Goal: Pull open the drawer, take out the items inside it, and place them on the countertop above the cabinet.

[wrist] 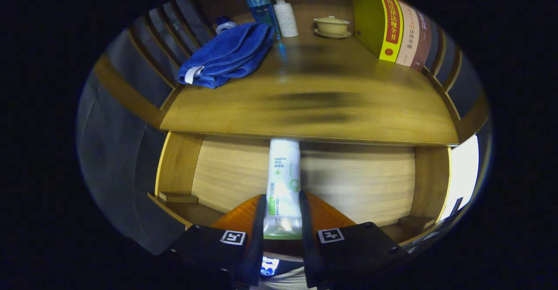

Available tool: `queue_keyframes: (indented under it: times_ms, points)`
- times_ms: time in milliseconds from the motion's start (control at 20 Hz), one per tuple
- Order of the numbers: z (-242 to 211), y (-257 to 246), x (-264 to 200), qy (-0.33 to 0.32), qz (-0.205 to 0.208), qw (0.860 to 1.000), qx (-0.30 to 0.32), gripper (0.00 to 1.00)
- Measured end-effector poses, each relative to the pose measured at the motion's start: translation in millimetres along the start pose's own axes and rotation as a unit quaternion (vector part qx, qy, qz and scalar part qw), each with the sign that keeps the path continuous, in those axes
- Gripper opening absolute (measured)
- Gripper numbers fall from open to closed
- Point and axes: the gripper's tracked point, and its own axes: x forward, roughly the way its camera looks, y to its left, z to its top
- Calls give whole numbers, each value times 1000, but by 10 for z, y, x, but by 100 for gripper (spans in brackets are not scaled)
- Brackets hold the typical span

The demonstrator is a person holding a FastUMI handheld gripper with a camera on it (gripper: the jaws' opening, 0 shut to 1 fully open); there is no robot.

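Tool (282, 220) pinches the white and green soft tube (283, 181) between both fingers, up over the open wooden drawer (218, 172), so I think it must next lift onto the wooden counter (305, 102) and let go.

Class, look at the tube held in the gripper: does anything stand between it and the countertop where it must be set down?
Nothing visible does. The gripper is shut on the tube, over the open drawer. The near countertop just beyond lies bare; the blue towel, bottles, cup and books stand at its far end.
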Motion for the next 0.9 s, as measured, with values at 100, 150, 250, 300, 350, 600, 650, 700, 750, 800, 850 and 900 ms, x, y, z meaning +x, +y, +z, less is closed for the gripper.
queue_keyframes:
  times_ms: [100, 150, 250, 300, 350, 600, 650, 700, 750, 800, 850, 900]
  points:
    - [-118, 9, -69, 6, -1, 1000, -13, 46]
    - [-92, 37, -99, -5, 2, 1000, -13, 47]
    - [-42, 126, -282, -17, 19, 1000, -9, 46]
    - [-2, 151, -366, -29, 22, 999, -12, 46]
    - [76, 170, -457, -48, 22, 999, -12, 46]
    - [1013, -2, -559, -175, -24, 984, 2, 46]
    - [1176, -27, -504, -192, -32, 981, 2, 46]
    - [1272, -21, -472, -204, -35, 978, 8, 46]
    - [1367, 2, -406, -207, -32, 978, 16, 46]
    - [1466, 35, -308, -210, -29, 977, 29, 46]
    - [1539, 46, -205, -212, -30, 976, 35, 46]
    - [1627, -39, -143, -213, -45, 975, 38, 46]
